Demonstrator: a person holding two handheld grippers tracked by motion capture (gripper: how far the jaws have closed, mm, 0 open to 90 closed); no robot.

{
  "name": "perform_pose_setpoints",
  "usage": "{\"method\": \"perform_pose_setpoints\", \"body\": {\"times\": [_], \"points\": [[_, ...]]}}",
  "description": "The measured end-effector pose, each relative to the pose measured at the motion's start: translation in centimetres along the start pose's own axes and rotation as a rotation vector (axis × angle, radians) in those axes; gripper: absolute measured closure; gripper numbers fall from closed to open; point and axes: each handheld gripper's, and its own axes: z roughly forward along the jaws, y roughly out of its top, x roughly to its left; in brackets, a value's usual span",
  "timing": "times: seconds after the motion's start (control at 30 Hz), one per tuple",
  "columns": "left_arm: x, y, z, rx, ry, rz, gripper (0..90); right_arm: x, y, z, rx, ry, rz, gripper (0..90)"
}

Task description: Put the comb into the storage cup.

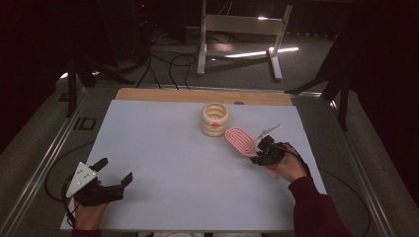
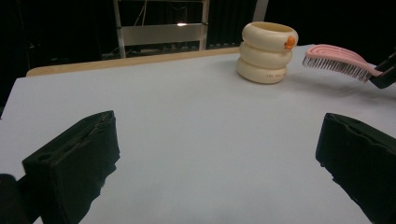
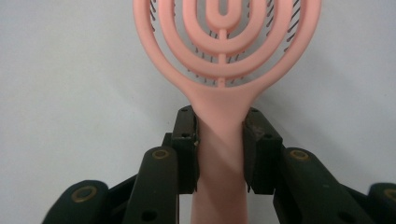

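The right tool (image 1: 260, 150) was clamped on the handle of a pink hairbrush (image 1: 240, 139). In the right gripper view, both jaws pressed flat against the sides of the handle just below the point where it widened into the head, with the open ring pattern of the brush's back facing the camera and dark bristles visible through the gaps. In the left gripper view the hairbrush (image 2: 337, 60) was held clear of the tabletop (image 1: 188, 163), roughly level, bristles pointing down, with its shadow on the surface beneath. Its head lay just beside a cream ribbed cup (image 1: 215, 119) shaped like three stacked rings, bearing a small orange mark near the rim; whether brush and cup touched could not be determined. The cup stood upright toward the far edge of the tabletop, right of centre.

The left tool (image 1: 117, 170) rested at the near left corner of the tabletop, well apart from both objects. Its jaws stood spread wide with nothing between them, aimed across the bare surface.
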Motion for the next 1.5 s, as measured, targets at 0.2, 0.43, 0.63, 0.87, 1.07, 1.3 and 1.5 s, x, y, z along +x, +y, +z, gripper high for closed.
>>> {"method": "perform_pose_setpoints", "body": {"times": [0.2,0.43,0.63,0.87,1.07,1.3,1.5], "points": [[0.0,0.0,0.0,0.006,0.001,0.001,0.1,0.5,0.2,-0.4,-0.013,0.004,-0.012,69.5],[0.0,0.0,0.0,0.006,0.001,-0.001,0.1,1.3,0.6,-0.6,-0.028,0.009,-0.029,69.5],[0.0,0.0,0.1,0.014,0.0,-0.004,0.2,1.8,1.0,-0.5,-0.037,0.017,-0.036,69.6],[0.0,0.0,0.1,0.011,-0.002,-0.014,0.1,2.7,1.6,-0.2,-0.045,0.03,-0.052,69.5],[0.0,0.0,0.2,0.02,-0.002,-0.012,0.1,3.4,2.2,0.0,-0.053,0.035,-0.062,69.5],[0.0,0.0,0.2,0.019,-0.006,-0.022,0.2,4.2,2.7,0.3,-0.055,0.046,-0.075,69.5],[0.0,0.0,0.3,0.023,-0.009,-0.024,0.2,4.8,3.2,0.7,-0.064,0.056,-0.091,69.5]]}}
